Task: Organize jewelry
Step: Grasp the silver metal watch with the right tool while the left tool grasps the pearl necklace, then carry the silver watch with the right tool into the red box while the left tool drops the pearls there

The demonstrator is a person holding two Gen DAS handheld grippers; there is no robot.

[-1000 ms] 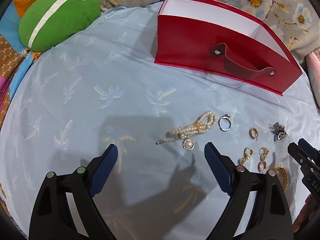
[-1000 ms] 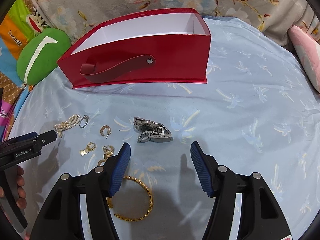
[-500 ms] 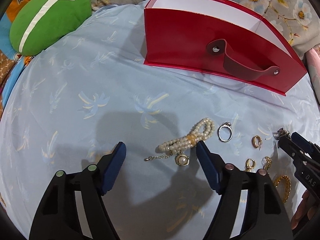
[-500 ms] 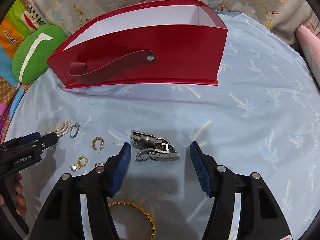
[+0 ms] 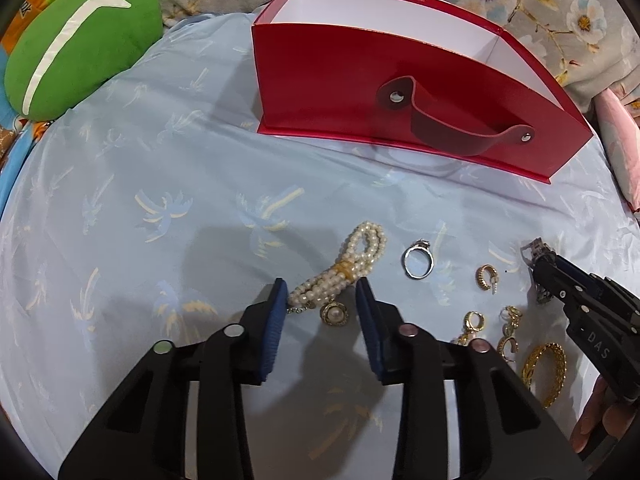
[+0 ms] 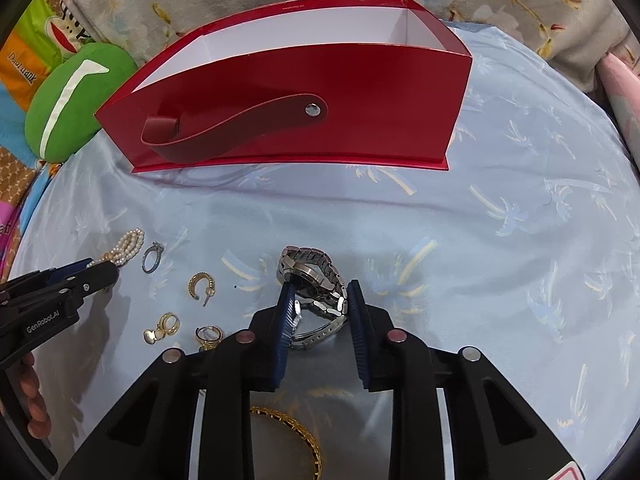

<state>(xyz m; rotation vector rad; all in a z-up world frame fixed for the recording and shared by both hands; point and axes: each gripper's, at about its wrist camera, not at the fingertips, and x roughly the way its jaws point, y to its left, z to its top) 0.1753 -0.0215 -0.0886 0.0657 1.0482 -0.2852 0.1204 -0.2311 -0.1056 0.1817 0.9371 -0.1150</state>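
A pearl bracelet (image 5: pixel 362 244) with a gold pendant lies on the pale blue cloth (image 5: pixel 140 200). My left gripper (image 5: pixel 320 292) is closing on its near end, and both pads touch the pearls. A silver watch (image 6: pixel 310 264) stands tilted between the closing jaws of my right gripper (image 6: pixel 318 292), with the pads pressing its band. Between the two lie a silver ring (image 5: pixel 418 260), a gold hoop earring (image 5: pixel 486 276), two more gold earrings (image 5: pixel 472 322) and a gold bangle (image 5: pixel 546 372). A red open box (image 5: pixel 340 92) with a strap handle stands behind them.
A green cushion (image 5: pixel 76 40) lies at the far left beyond the cloth. A pink cushion (image 5: pixel 620 140) sits at the right edge, and flowered fabric runs behind the box. A person's fingers (image 6: pixel 36 400) hold the left gripper's handle.
Both grippers came down and forward onto the jewelry and narrowed. The left jaws now flank the pearl bracelet, and the right jaws squeeze the watch, which has tipped up.
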